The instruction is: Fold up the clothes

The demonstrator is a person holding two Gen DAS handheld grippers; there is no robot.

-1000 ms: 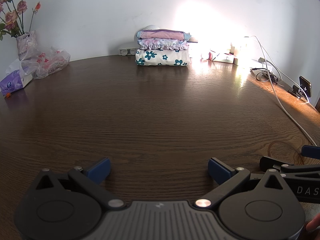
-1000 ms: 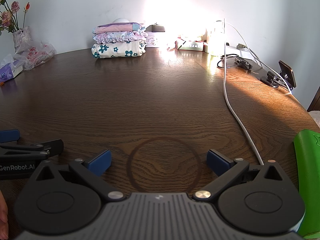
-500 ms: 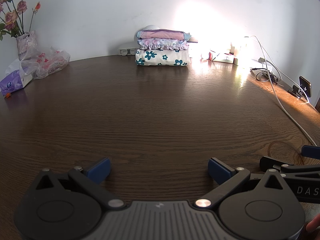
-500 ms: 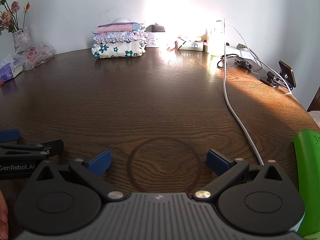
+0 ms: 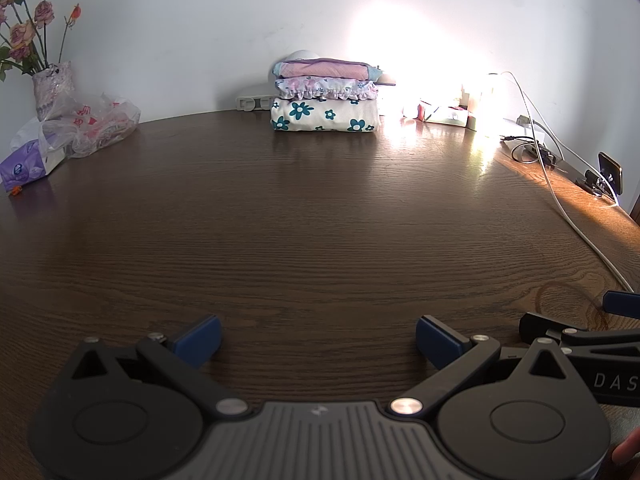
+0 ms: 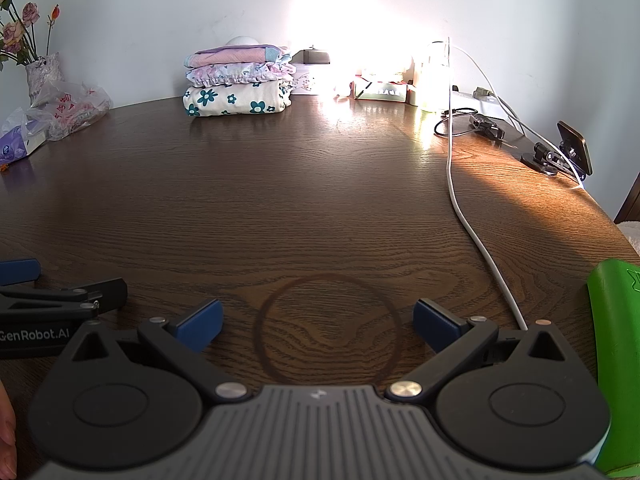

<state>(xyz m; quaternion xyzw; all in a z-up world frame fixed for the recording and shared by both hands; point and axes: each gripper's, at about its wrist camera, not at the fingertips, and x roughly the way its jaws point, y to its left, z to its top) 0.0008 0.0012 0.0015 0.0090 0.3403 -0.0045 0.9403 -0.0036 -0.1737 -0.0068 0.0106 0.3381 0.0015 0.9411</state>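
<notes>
A dark wooden tabletop [image 5: 320, 208] fills both views. At its far edge, against the white wall, sits a stack of folded clothes [image 5: 325, 100]: flowered cream at the bottom, ruffled pastel, then pink. The left gripper [image 5: 318, 334] and right gripper [image 6: 316, 320] sit low at the near edge, side by side, jaws wide apart and holding nothing. A white cable [image 6: 460, 200] trails down the right side.

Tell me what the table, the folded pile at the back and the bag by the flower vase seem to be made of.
Table: dark brown wood or wood veneer, judging by its grain lines; smooth, since it reflects the light.
Folded pile of clothes: soft fabric, probably cotton; printed flowers and a gathered ruffle edge show.
Bag: thin clear plastic film, crinkled and see-through with red print.
</notes>
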